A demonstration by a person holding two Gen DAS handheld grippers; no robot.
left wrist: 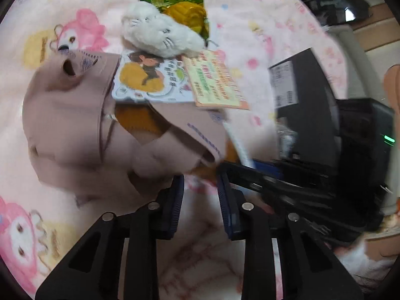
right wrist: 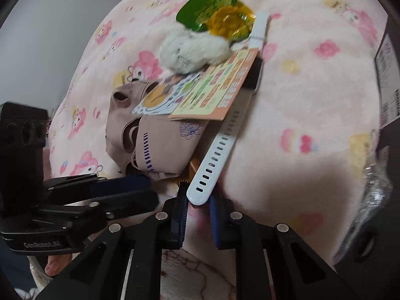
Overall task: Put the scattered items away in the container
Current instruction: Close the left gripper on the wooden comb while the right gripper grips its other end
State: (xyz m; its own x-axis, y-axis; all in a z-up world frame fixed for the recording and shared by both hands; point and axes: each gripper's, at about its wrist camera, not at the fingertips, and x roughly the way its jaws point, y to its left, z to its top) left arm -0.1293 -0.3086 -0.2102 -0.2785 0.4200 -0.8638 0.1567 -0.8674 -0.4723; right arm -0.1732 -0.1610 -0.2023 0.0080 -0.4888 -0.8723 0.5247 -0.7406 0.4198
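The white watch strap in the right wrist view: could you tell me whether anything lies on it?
Yes. The orange-edged card lies across the white watch strap mid-length; the right gripper pinches its free end.

Right tongs [right wrist: 197,215] nearly closed; left tongs [left wrist: 200,200] apart.

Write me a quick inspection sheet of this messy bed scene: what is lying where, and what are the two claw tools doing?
Surface: pink cartoon-print blanket.
Job's things: one heap. White watch strap sticks out toward the camera; a beige face mask lies under two printed cards; a white plush toy rests on the cards and a green snack packet.
Container: dark box beside the heap; whether it is the container, cannot tell.
Clutter: crinkled plastic wrap.
Grippers: right gripper shut on the strap's tip; left gripper open, nothing between its fingers, beside the mask.
Cables: nothing seen.
Surroundings: grey wall; dark device with a green light.
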